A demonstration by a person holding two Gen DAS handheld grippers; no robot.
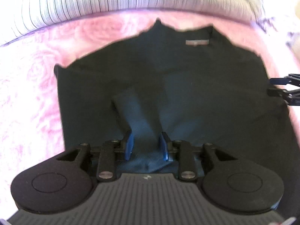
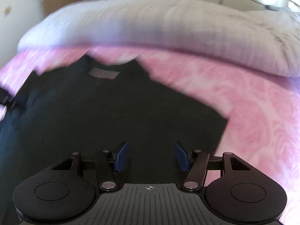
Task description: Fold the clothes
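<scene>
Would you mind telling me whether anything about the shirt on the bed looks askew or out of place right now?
Yes. The dark shirt lies on the pink bedspread with a folded-in sleeve slanting across its middle rather than lying square. Its far edge by the neck label looks jagged and uneven. Nothing appears damaged.

Matt dark cloth garment (image 1: pixel 187 86) on soft pink rose-patterned bedcover (image 1: pixel 33 86)

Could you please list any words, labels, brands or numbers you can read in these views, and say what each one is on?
No text can be read.
Neck label on the dark shirt: too small and blurred to read.
Small mark on the right gripper's body: a crosshair sign, no letters.
Small mark on the left gripper's body: too small to tell.
</scene>
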